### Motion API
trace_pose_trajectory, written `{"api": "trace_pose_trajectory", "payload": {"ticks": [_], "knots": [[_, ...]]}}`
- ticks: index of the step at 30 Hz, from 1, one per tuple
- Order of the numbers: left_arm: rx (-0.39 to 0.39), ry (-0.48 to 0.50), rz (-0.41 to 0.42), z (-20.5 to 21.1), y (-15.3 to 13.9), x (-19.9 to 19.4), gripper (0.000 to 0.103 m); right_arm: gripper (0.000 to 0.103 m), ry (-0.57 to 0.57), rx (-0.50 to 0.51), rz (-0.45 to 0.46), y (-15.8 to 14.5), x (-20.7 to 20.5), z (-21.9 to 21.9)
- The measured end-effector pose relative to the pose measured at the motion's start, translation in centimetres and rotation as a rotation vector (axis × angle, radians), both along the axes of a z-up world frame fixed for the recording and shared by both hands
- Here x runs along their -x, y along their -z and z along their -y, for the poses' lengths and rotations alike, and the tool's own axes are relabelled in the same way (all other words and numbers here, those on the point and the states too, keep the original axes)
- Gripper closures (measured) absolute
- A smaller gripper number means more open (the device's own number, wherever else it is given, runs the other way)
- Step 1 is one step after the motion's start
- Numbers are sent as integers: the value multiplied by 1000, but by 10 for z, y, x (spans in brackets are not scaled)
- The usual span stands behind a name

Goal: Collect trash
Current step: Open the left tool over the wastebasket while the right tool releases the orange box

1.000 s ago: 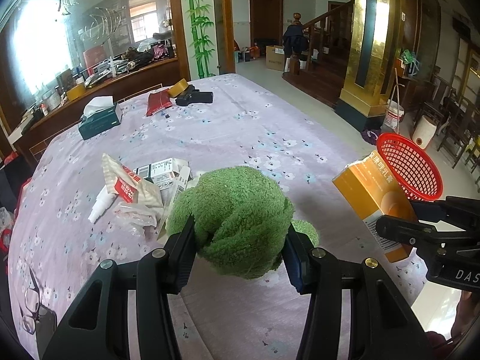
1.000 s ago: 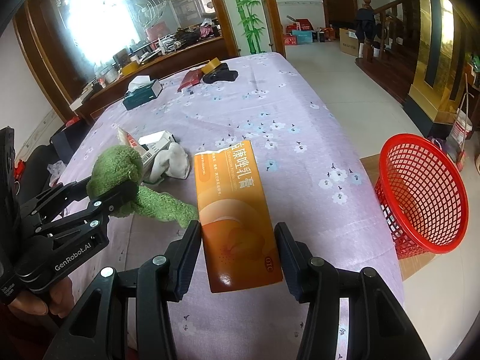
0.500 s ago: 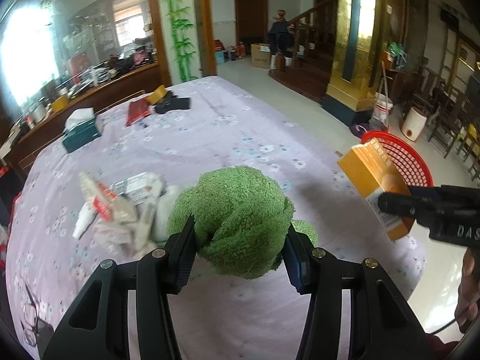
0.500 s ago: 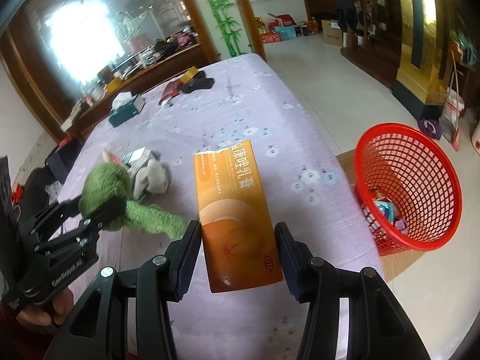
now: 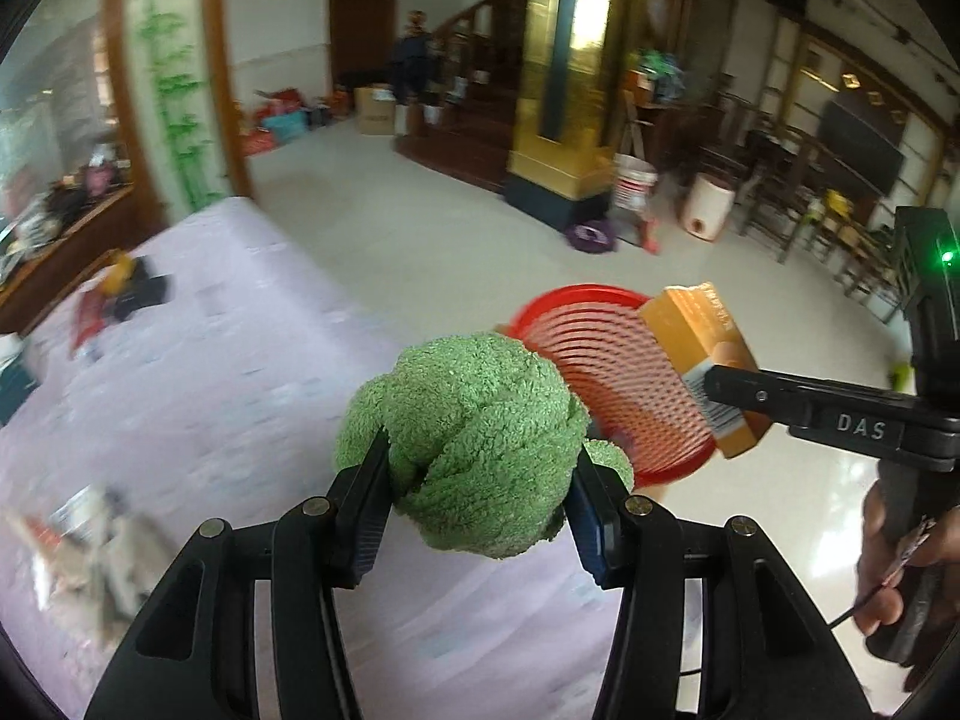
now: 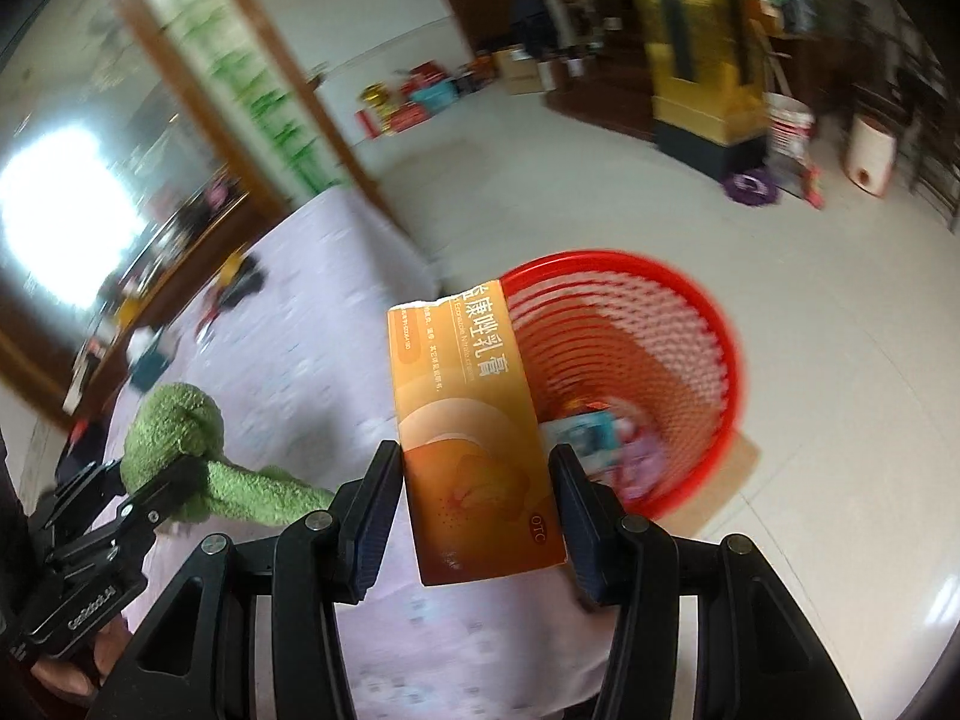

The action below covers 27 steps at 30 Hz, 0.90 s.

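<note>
My left gripper [image 5: 477, 495] is shut on a fuzzy green knotted cloth [image 5: 480, 438], held over the near right corner of the table. The same cloth [image 6: 180, 438] shows at the left of the right wrist view, in the left gripper [image 6: 159, 489]. My right gripper [image 6: 474, 495] is shut on an orange medicine carton [image 6: 474, 438] printed with Chinese text. In the left wrist view that carton [image 5: 699, 360] hangs over the rim of the red mesh basket [image 5: 606, 384]. The basket [image 6: 678, 372] stands on the floor past the table edge and holds a few bits of packaging.
The table [image 5: 198, 372] wears a lilac flowered cloth, with a heap of wrappers [image 5: 78, 546] at its near left and dark items [image 5: 129, 291] at the far end. Pale tiled floor [image 6: 840, 312], a gold pillar [image 5: 570, 78] and buckets [image 5: 711, 207] lie beyond the basket. A hand [image 5: 894, 552] grips the right tool.
Both grippers have swung right, off the middle of the table toward the red basket, each keeping its load. The basket now sits just ahead of the carton and cloth.
</note>
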<state>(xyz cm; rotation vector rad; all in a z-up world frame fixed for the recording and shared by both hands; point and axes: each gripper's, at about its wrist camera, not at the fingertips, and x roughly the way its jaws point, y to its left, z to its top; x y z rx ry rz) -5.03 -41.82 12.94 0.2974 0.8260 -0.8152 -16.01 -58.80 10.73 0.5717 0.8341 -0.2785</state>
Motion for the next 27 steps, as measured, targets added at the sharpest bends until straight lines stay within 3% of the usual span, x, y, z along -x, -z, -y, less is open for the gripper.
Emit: {"api": "trace_pose_trajectory", "payload": {"ticks": [10, 13, 17, 27], "knots": [[-22, 110, -30, 96, 16, -8, 51, 48, 105, -29, 19, -7, 11, 70], [-16, 111, -34, 106, 17, -10, 43, 48, 113, -36, 16, -5, 5, 81], [11, 112, -26, 99, 11, -9, 30, 47, 103, -54, 9, 3, -9, 89], [15, 19, 19, 31, 0, -2, 30, 45, 72, -34, -12, 4, -23, 66]]}}
